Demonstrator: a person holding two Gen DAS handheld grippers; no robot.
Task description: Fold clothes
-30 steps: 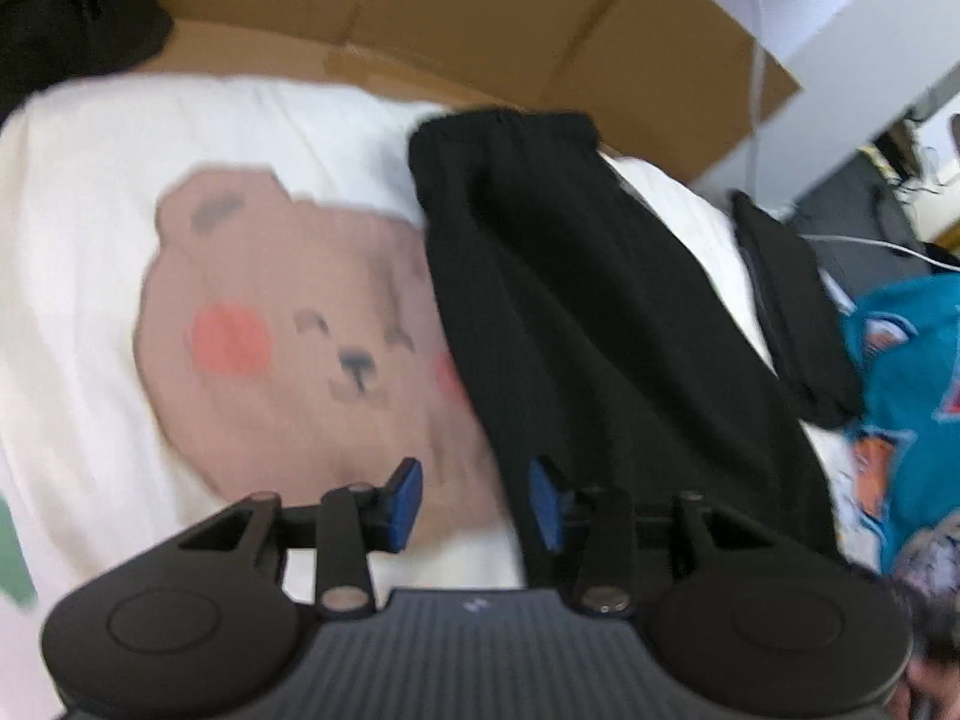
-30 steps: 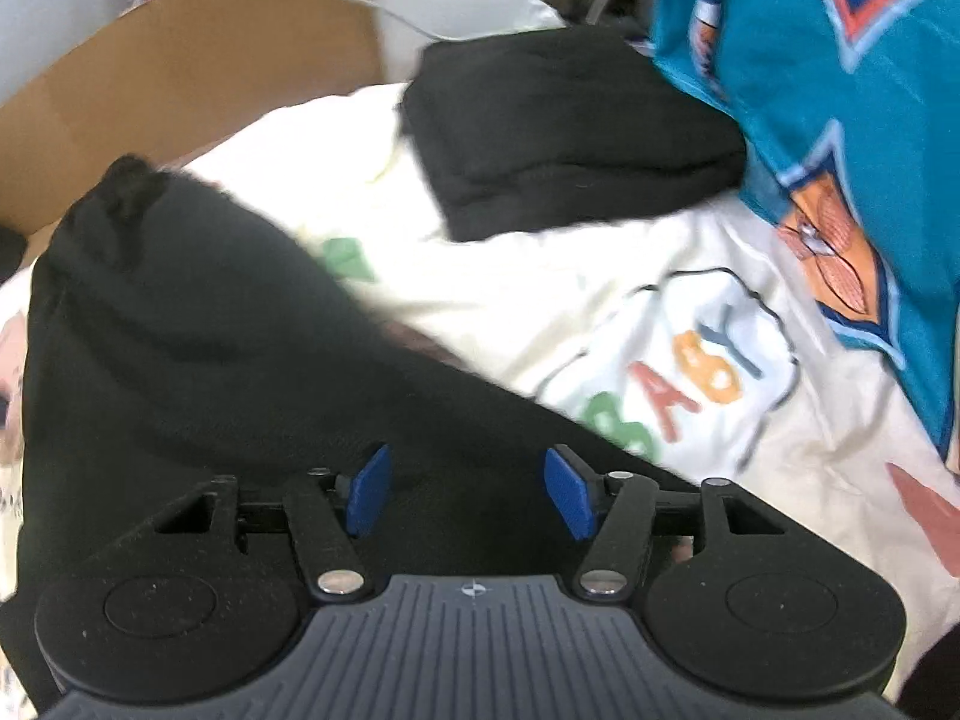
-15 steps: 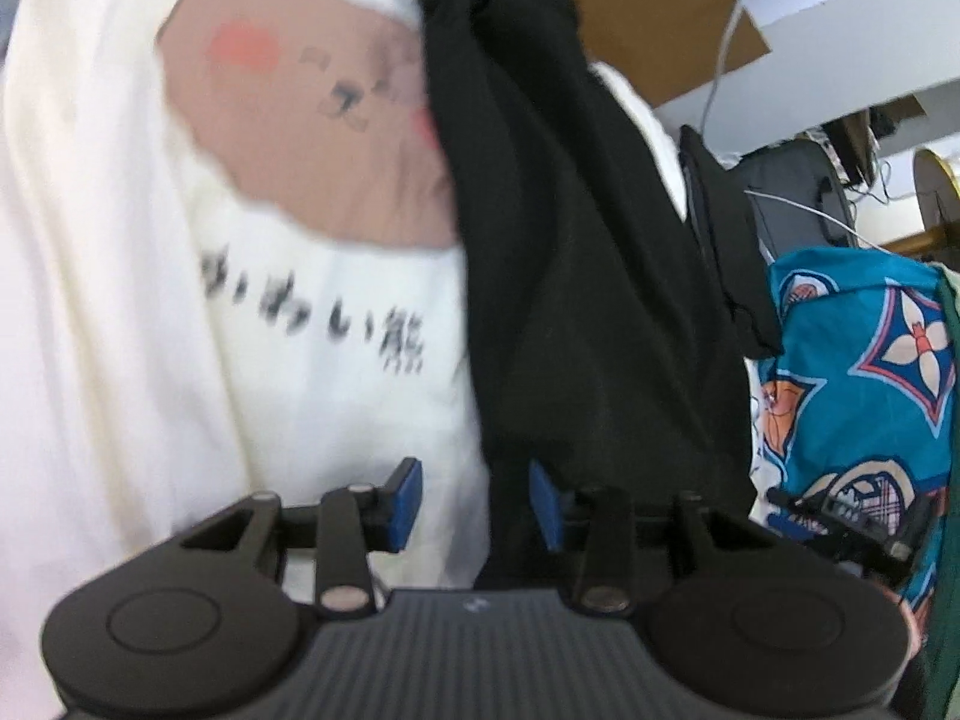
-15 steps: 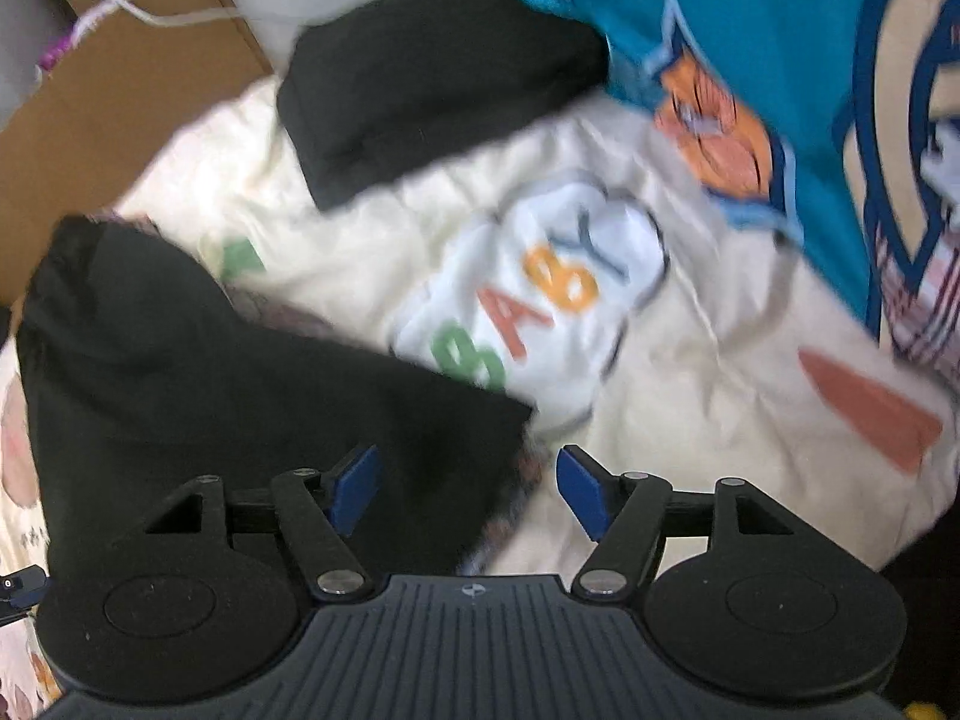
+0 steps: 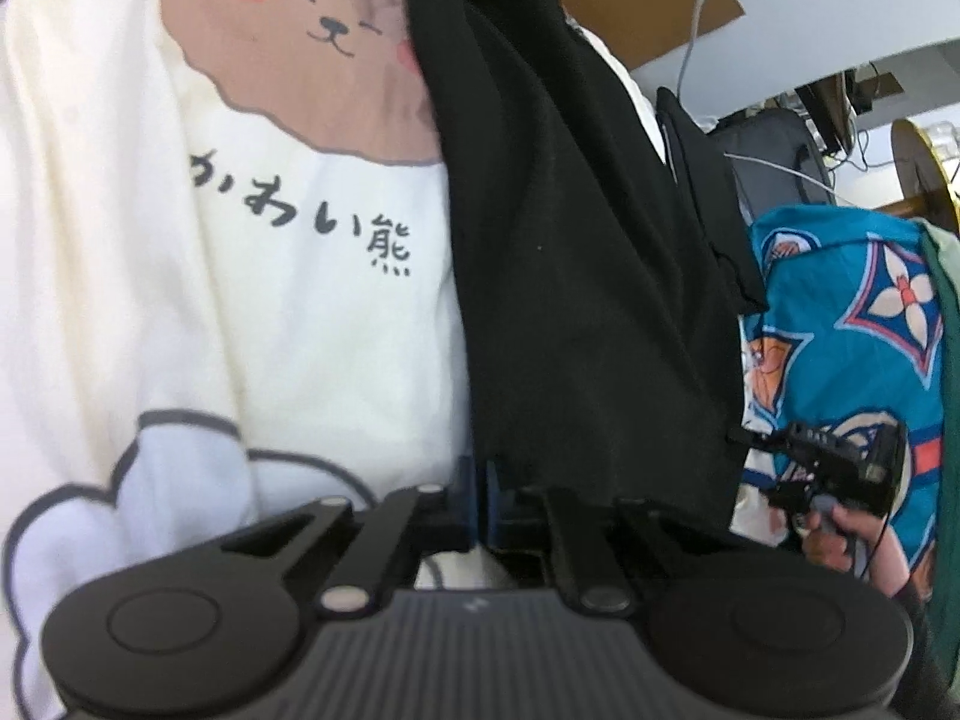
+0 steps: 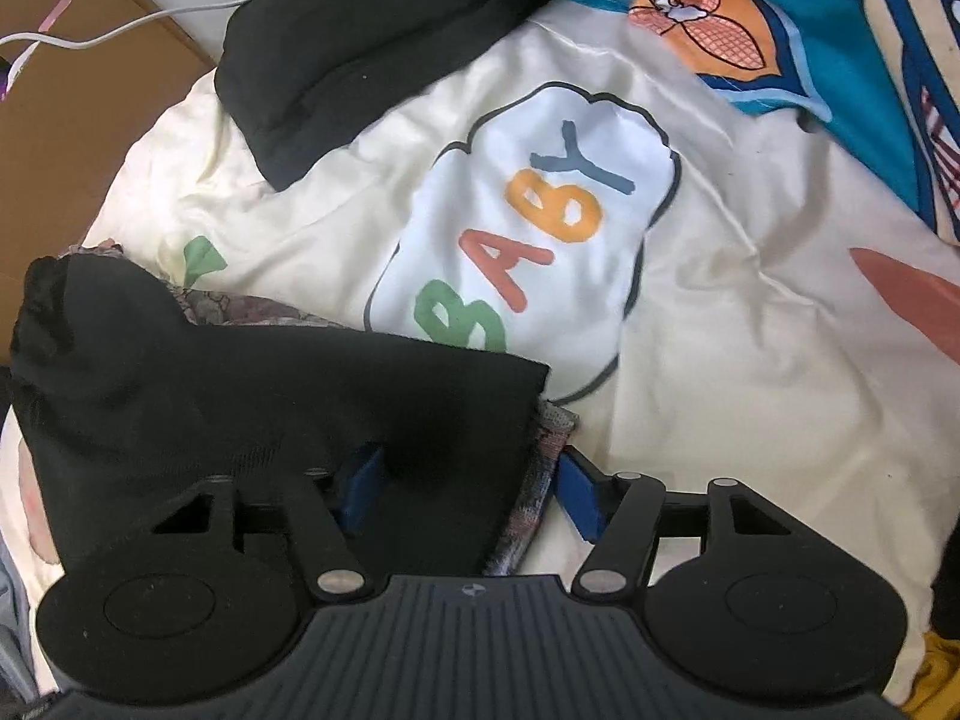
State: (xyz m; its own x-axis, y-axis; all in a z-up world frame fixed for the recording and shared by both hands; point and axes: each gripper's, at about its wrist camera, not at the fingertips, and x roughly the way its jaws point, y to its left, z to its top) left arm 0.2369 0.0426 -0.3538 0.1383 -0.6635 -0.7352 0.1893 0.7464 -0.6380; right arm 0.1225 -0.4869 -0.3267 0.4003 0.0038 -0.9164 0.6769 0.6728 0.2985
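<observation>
Two hand-held grippers at the near hem of the black garment, which lies stretched across the cream printed bedsheet.
My left hand-held gripper has clenched tight at the garment's near left corner. My right hand-held gripper has just been narrowing, pads astride the other corner, not yet pinching. Another folded black garment and teal patterned cloth lie beyond.

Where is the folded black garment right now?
In the right wrist view, the folded black garment lies top left on the cream bedsheet, beside the teal fabric.
</observation>
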